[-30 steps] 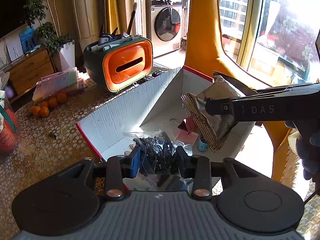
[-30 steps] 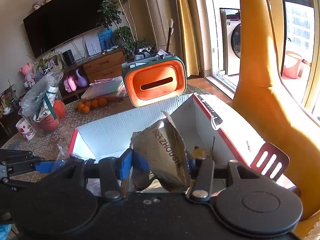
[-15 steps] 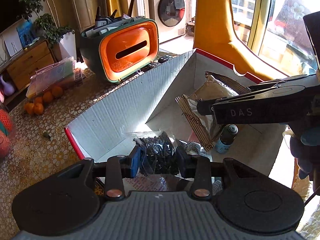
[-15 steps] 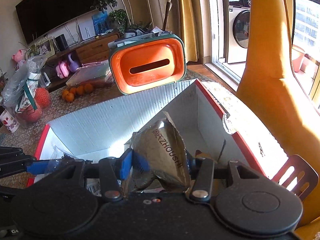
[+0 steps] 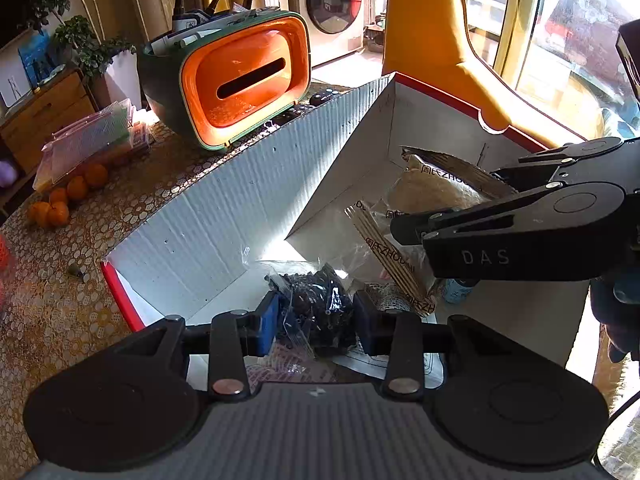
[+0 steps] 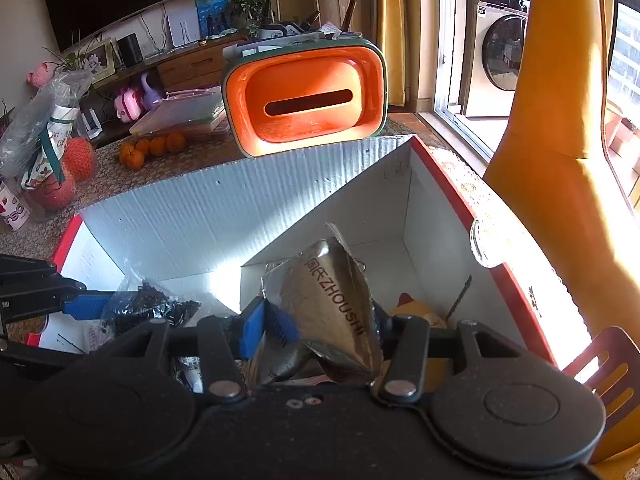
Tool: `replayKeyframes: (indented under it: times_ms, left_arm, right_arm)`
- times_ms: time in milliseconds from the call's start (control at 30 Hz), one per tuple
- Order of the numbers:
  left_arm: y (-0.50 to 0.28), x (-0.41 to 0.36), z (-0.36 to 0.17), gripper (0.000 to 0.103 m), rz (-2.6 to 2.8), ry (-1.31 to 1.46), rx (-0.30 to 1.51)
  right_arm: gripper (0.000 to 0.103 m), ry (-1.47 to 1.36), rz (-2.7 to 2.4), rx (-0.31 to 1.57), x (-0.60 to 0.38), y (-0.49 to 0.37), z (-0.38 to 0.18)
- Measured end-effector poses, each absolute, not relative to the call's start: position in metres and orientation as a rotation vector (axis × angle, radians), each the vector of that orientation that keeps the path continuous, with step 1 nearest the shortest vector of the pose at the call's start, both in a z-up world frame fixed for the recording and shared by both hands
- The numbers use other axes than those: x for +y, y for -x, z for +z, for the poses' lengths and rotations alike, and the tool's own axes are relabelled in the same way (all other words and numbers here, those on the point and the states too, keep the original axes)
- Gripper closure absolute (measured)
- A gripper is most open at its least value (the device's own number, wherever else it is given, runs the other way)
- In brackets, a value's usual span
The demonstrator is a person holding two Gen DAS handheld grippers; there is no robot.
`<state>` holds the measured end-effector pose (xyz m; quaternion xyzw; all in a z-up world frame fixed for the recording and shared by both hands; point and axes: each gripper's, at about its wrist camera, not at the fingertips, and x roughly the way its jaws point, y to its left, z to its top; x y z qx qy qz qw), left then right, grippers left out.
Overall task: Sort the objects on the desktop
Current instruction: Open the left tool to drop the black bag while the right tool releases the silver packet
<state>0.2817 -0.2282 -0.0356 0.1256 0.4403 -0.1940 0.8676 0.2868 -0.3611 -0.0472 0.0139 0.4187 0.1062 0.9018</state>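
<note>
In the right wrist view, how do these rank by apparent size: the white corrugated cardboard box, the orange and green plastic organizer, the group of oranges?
Largest to smallest:
1. White corrugated cardboard box
2. Orange and green plastic organizer
3. Group of oranges

The box is nearer the camera, which enlarges it.

Oranges (image 5: 60, 200), washing machine (image 5: 334, 0), potted plant (image 5: 80, 40)
</note>
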Motion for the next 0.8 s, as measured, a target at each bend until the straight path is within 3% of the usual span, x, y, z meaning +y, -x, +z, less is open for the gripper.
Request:
replayKeyframes:
  times_ms: [67,133,200,800]
  left_arm:
    - [-0.282,-0.227,-0.035,0.056,-0.402,-0.254,0.924]
    - [-0.281,-0.226,-0.034,0.039,-0.404,-0.246,0.919]
    - [-0.279,-0.225,-0.032,0.039,-0.41,-0.248,0.91]
    - [-0.24,-0.198,0.01,0.034,-0.4,-0.179,0.811]
  right_arm:
    - [0.051,-0.026,0.222,0.877,-0.361,-0.288,-0.047]
    - [0.047,-0.036,0.229,0.877,-0.361,-0.289,-0.046]
    - [0.038,-0.049,0.229,0.868,-0.362,-0.288,-0.044]
    - [0.034,-0.074,0.219,0.794,-0.374,-0.255,-0.007]
